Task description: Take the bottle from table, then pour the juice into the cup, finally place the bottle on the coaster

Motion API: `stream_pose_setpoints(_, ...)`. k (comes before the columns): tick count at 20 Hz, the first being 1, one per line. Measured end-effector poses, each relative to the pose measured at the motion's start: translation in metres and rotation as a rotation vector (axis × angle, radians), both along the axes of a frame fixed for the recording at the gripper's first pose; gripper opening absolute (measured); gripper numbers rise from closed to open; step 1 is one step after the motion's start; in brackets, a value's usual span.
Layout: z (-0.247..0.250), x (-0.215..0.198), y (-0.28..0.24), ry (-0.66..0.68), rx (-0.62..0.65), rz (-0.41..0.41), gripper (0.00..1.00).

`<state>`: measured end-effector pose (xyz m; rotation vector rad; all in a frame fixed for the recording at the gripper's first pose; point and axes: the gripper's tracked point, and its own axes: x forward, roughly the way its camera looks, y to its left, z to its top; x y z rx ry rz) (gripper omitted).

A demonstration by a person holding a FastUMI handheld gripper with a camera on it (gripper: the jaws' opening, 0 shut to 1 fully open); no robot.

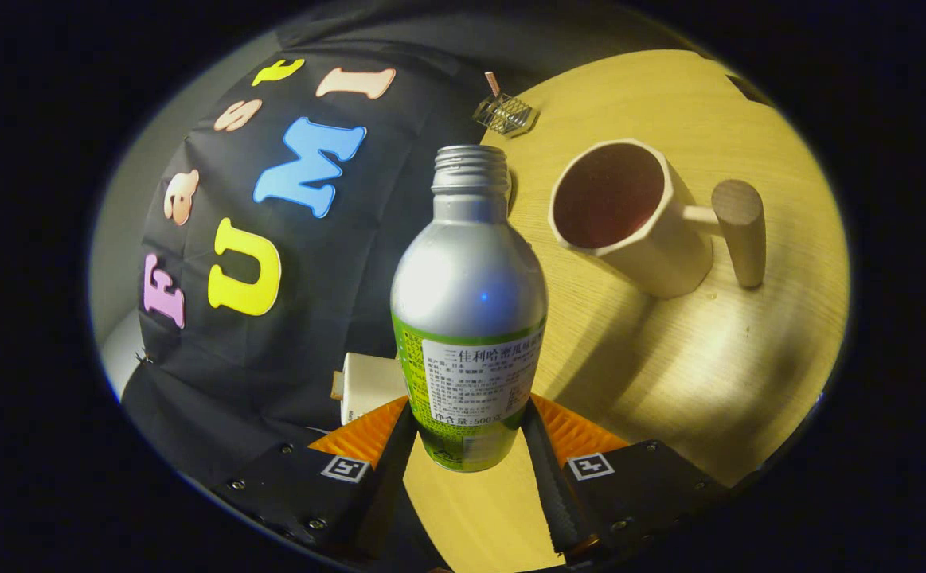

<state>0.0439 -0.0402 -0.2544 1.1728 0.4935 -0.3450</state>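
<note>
Gripper point(469, 434) fingers clamp the uncapped bottle point(469, 310), lifted and tilted. Cup point(630, 219) lies at 1 o'clock. Pouring step: next, bring neck over cup mouth.

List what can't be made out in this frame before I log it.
- Gripper view: the bottle is opaque metal, so its juice level is hidden.
- Cup: its inside is dark; contents unclear.
- A pale block behind the left finger is partly covered by the bottle and finger pad; what it is stays unclear.
- A small wire object at the table's far edge is too small to identify.
- Both fingers press the bottle's base.
</note>
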Motion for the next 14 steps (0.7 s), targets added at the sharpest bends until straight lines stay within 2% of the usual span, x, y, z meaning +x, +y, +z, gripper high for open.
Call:
stream_pose_setpoints(10,-0.017,0.006,-0.003,0.112,-0.369,0.082,0.75)
stream_pose_setpoints(14,-0.010,0.018,-0.005,0.106,-0.469,0.084,0.75)
